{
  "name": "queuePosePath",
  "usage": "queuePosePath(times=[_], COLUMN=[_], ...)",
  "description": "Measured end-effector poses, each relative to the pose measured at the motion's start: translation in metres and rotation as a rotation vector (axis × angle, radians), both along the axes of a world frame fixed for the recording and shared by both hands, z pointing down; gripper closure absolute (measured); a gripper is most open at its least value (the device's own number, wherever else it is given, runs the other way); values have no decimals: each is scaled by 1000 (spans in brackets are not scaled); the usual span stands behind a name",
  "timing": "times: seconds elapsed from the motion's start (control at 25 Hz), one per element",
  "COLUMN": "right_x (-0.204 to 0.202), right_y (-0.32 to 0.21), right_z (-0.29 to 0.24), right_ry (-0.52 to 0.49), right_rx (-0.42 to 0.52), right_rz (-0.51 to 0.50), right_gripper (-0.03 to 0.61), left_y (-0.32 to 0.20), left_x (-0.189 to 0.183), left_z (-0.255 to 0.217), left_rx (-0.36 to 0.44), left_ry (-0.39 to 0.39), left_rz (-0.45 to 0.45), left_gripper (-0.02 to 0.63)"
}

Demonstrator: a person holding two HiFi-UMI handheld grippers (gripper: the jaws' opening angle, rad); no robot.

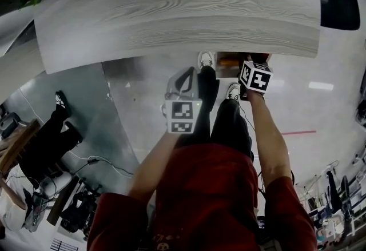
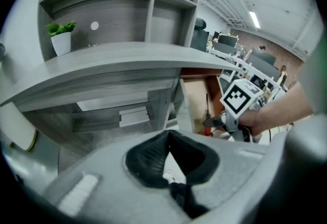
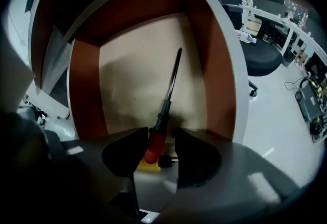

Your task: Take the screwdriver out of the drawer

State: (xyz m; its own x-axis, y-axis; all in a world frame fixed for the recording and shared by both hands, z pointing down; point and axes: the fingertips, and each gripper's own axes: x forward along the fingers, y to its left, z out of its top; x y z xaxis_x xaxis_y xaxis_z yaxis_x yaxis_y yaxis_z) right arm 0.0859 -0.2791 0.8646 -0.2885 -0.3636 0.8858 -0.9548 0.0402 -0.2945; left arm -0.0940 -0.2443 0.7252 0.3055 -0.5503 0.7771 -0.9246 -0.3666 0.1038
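The drawer [image 3: 84, 90] stands pulled out, with brown walls and a pale floor. On that floor lies the screwdriver [image 3: 163, 110], its dark shaft pointing away and its red and black handle towards me. My right gripper [image 3: 161, 133] reaches down into the drawer with the red handle between its jaws; the handle lies against the left pad [image 3: 127, 151], and a gap shows on the right side. In the head view the right gripper [image 1: 251, 61] dips under the desk edge beside the drawer [image 1: 229, 62]. My left gripper [image 1: 191, 71] hangs to the left, jaws together and empty, over the floor [image 2: 169, 133].
The grey wood desk top [image 1: 171, 4] overhangs the drawer. A shelf unit with a potted plant [image 2: 61, 36] stands on the desk. A small black knob on something yellow [image 3: 164, 160] lies by the handle. An office chair [image 3: 260, 54] is to the right, and another person's legs [image 1: 51, 130] to the left.
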Motion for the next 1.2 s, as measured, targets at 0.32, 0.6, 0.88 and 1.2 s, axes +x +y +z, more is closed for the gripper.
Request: queuePosePath(times=[0.32, 0.6, 0.88, 1.2], right_x=[-9, -15, -7, -13], right_y=[-5, 0, 17, 42], right_z=[0, -13, -40, -93], right_ry=[-45, 38, 40, 3], right_rx=[-20, 26, 53, 98], right_rz=[59, -120, -163, -222], right_gripper=[472, 479, 479, 479], left_y=[-1, -7, 4, 14], left_x=[-2, 5, 17, 28], left_z=[2, -9, -25, -67], left_rx=[-11, 14, 29, 86], left_ry=[8, 6, 9, 11], left_rz=[15, 28, 23, 2], left_gripper=[615, 615, 615, 615])
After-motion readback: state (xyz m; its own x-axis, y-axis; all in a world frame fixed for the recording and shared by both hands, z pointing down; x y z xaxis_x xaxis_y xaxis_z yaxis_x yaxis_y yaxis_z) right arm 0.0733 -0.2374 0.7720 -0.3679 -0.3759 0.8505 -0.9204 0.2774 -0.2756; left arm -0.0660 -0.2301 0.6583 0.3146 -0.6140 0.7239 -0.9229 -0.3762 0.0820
